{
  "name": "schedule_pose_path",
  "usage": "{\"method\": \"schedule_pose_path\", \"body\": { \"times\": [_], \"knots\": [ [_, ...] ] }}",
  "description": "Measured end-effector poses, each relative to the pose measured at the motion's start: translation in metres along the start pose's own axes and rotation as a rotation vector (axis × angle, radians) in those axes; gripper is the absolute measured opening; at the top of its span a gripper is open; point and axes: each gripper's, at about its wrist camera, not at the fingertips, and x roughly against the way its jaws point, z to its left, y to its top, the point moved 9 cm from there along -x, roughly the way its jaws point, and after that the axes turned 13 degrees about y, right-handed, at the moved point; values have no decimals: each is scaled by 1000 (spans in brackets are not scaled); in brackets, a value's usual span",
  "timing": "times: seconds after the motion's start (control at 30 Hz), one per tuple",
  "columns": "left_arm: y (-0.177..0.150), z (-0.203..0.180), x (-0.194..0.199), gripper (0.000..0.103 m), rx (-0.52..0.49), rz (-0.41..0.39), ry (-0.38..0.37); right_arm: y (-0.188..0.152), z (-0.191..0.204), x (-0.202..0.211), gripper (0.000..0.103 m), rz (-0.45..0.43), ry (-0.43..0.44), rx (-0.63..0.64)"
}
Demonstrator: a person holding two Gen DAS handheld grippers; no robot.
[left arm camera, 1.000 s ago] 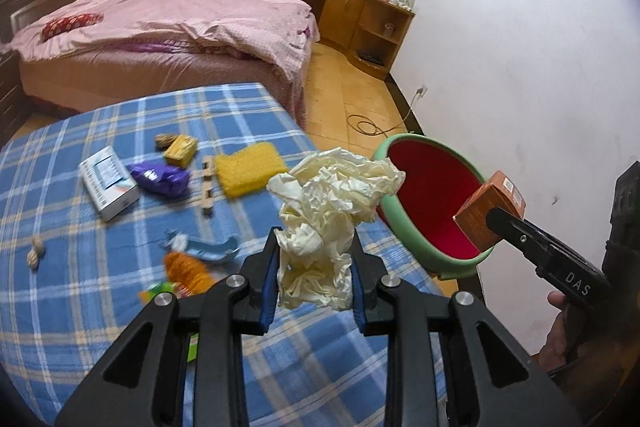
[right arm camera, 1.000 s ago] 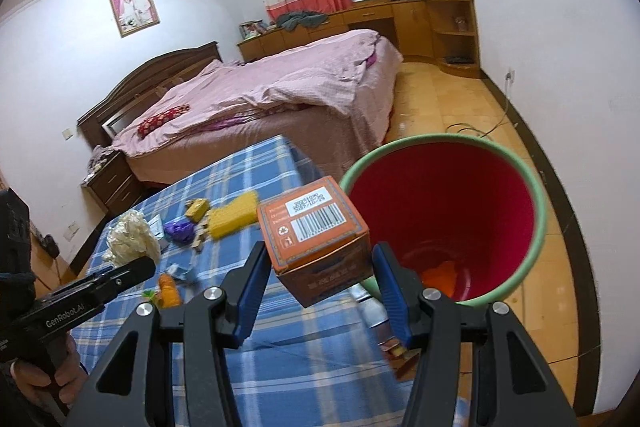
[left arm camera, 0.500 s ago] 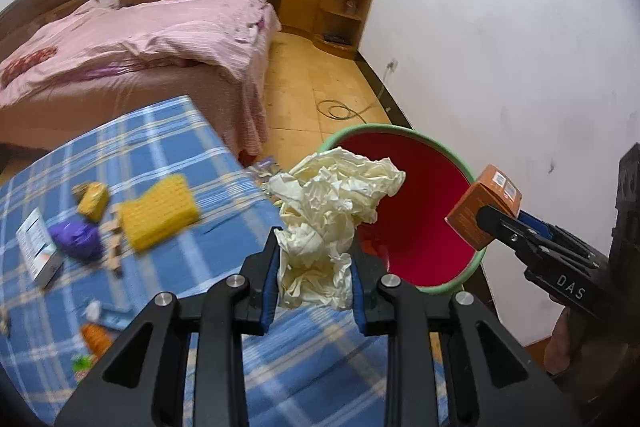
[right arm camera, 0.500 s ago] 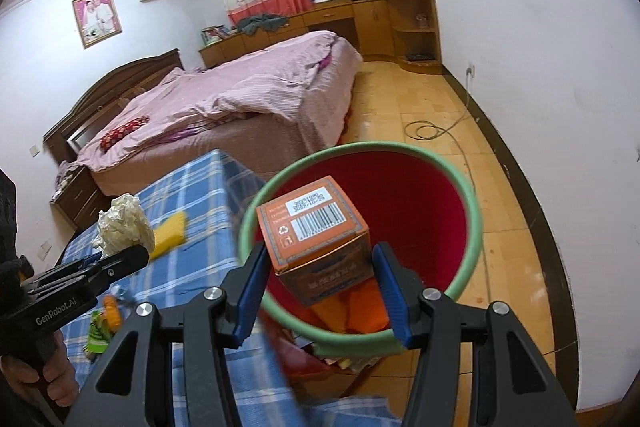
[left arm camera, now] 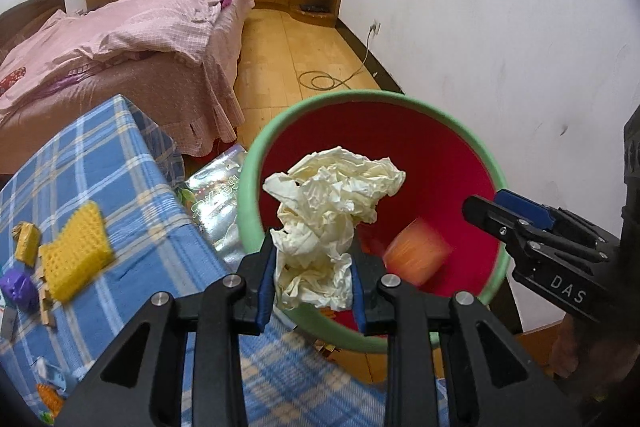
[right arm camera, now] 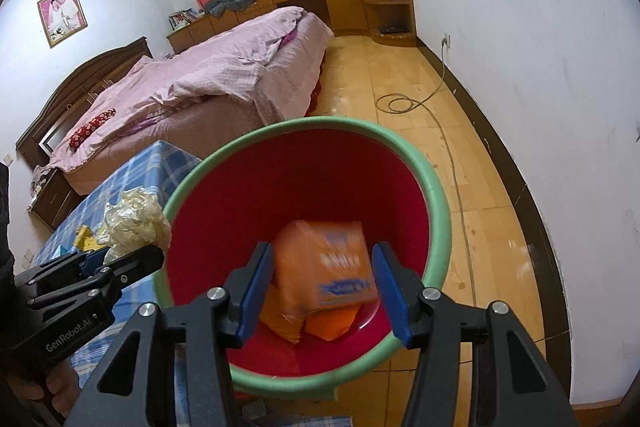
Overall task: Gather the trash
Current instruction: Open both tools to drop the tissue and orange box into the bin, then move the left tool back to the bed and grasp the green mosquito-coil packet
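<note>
My left gripper is shut on a crumpled cream paper wad and holds it over the near rim of the red bin with a green rim. My right gripper is open above the bin. The orange box is blurred, falling between its fingers into the bin; it also shows in the left wrist view. Orange trash lies at the bin's bottom. The right gripper shows in the left view, the left gripper in the right view with the wad.
The blue plaid table holds a yellow sponge, a purple wrapper, a small yellow packet and other bits. A shiny bag sits between table and bin. A pink bed and a floor cable lie beyond.
Both grippers moved right to the bin. My right gripper opened and let go of the orange box, which is dropping in. The left gripper still holds the paper wad.
</note>
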Motion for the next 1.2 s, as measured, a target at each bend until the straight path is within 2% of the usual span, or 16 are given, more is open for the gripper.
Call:
{"method": "schedule_pose_path", "body": {
  "times": [0.07, 0.13, 0.23, 0.6, 0.67, 0.9, 1.2],
  "knots": [
    [0, -5, -4, 35, -14, 6, 5, 0, -2, -3, 56, 2, 2, -1],
    [0, -7, -6, 49, -31, 1, 25, 0, -4, -5, 56, 2, 5, -3],
    [2, -9, -5, 58, -52, -28, 49, -1, -5, -6, 56, 1, 11, -2],
    [0, -6, 15, 58, -42, -45, 43, 1, 0, 3, 57, -19, 15, -8],
    [-2, -2, 21, 58, -30, -48, 39, 1, 4, 5, 60, -24, 19, -6],
    [-10, 15, 46, 58, 7, -55, 47, 0, 28, 17, 64, -47, 48, 4],
    [-26, 54, 82, 58, 86, -80, 77, -9, 68, 36, 66, -71, 105, 22]
  ]
}}
